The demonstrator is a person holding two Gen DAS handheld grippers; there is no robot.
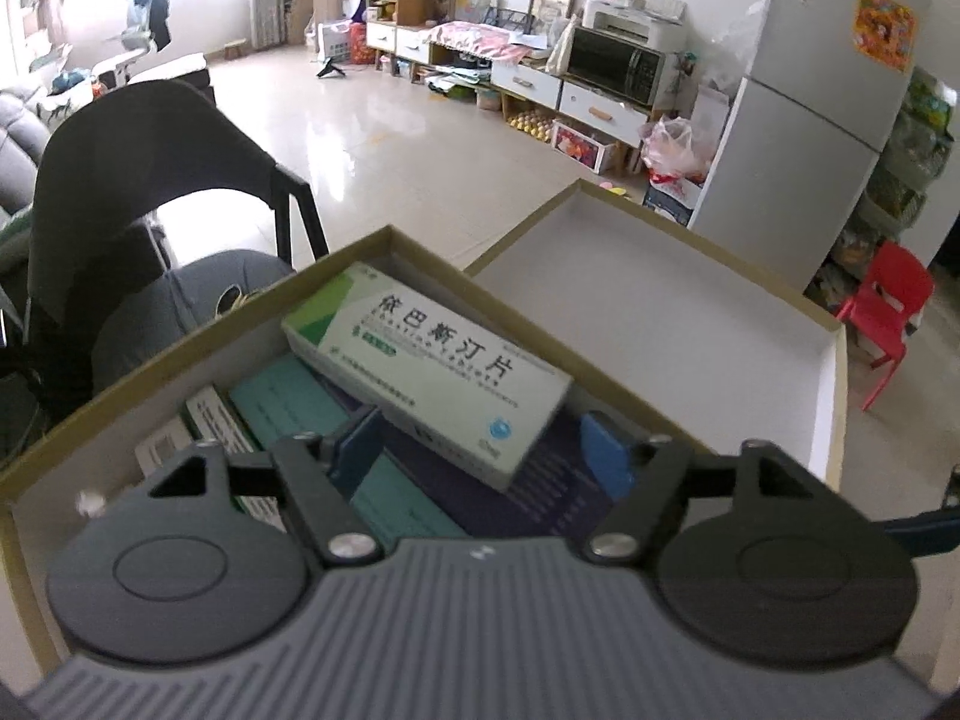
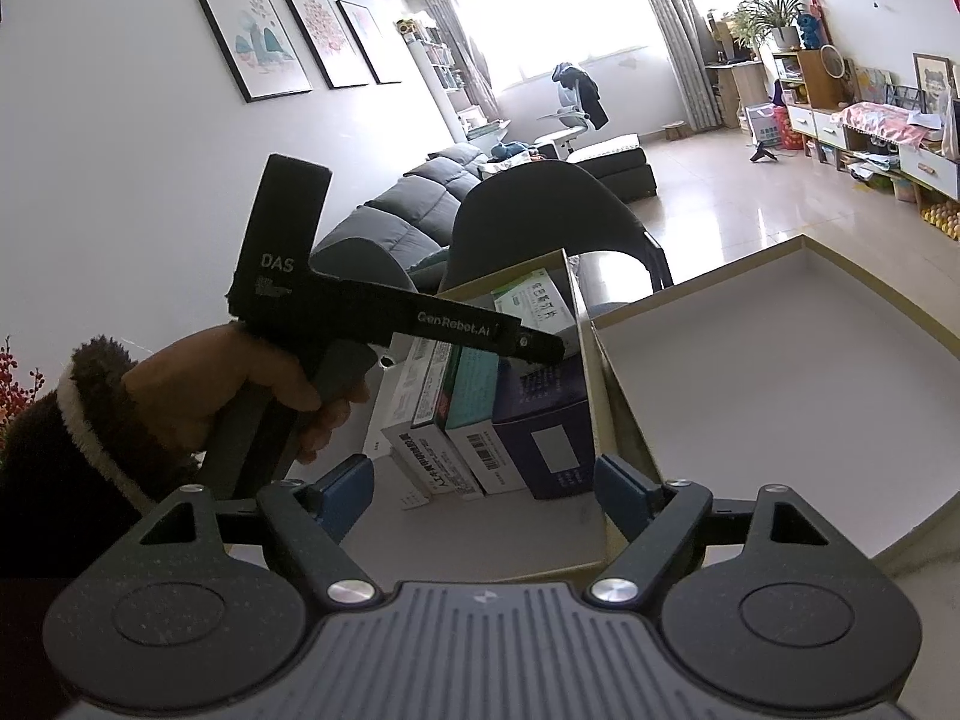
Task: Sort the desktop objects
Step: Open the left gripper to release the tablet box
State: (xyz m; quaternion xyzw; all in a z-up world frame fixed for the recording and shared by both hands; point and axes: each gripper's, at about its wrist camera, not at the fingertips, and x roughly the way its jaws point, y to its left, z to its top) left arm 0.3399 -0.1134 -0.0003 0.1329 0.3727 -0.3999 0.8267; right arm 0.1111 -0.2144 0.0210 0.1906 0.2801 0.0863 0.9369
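Cardboard, brown at the rim and white inside, makes up the box that holds the sorted medicine packs, and an identical shallow tray sits just beside it, touching along one edge. In the left wrist view a white and green medicine carton lies tilted across the top of the other packs, one end propped near the far corner of the box, the other resting on a dark blue box beneath it. The left gripper hangs just above with its blue pads spread apart on either side of the carton's near end; neither pad presses on it, so the carton is released and lying free. Next to it stand a teal pack and a white pack with dark print, upright on edge against the left wall. From the right wrist view the same packs show as a row standing side by side (their barcoded ends face the camera), with the white and green carton at the back. The right gripper hovers near the box's front, jaws spread wide and nothing between them. A hand in a dark fleece-cuffed sleeve holds the left gripper's handle over the box.
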